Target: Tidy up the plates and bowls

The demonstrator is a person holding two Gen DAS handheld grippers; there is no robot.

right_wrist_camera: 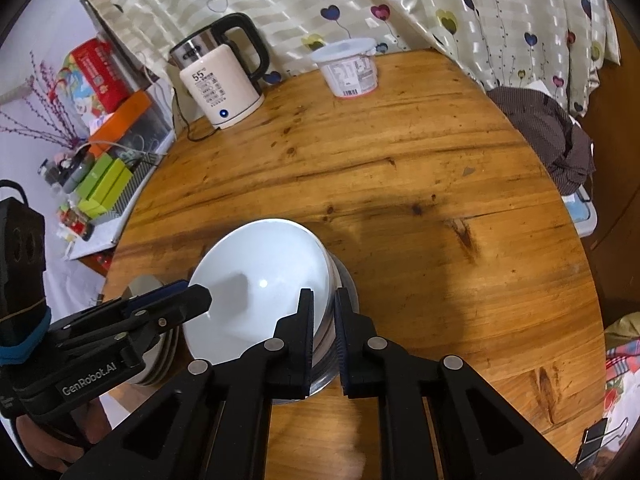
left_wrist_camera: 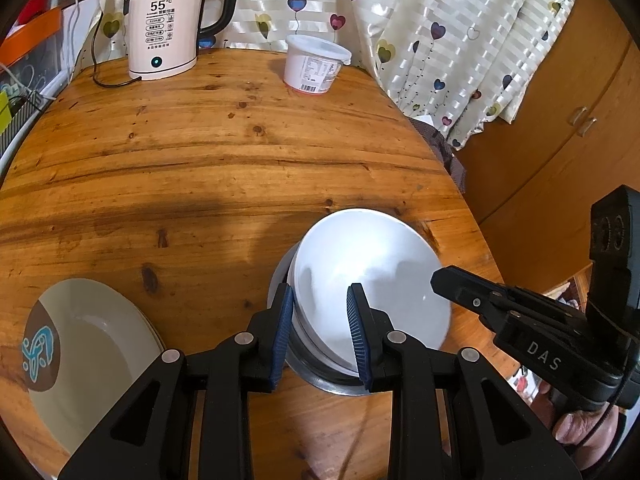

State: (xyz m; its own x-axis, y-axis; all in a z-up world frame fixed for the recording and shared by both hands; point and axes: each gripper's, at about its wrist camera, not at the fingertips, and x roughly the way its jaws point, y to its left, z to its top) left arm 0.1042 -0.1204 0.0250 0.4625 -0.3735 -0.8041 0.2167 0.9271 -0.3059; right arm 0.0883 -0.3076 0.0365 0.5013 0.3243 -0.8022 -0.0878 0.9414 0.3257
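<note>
A white bowl (left_wrist_camera: 372, 272) (right_wrist_camera: 260, 280) sits tilted, nested in a steel bowl (left_wrist_camera: 332, 384) (right_wrist_camera: 320, 380) on the round wooden table (left_wrist_camera: 240, 160). More white rims show beneath its left edge. My left gripper (left_wrist_camera: 322, 332) (right_wrist_camera: 200, 292) straddles the bowl's left rim, one blue pad outside and one inside, closed on it. My right gripper (right_wrist_camera: 324, 328) (left_wrist_camera: 438, 280) clamps the right rim, its jaws nearly together with the rim edge between them. A beige plate (left_wrist_camera: 100, 340) with a brown and blue mark lies to the left, on top of a low stack of plates (right_wrist_camera: 160, 364).
A cream electric kettle (left_wrist_camera: 164, 32) (right_wrist_camera: 224, 84) with its cord and a white lidded tub (left_wrist_camera: 316, 64) (right_wrist_camera: 352, 68) stand at the table's far edge. A curtain hangs behind them. Dark cloth (right_wrist_camera: 548, 132) lies off the right edge, and cluttered boxes (right_wrist_camera: 104, 184) sit left of the table.
</note>
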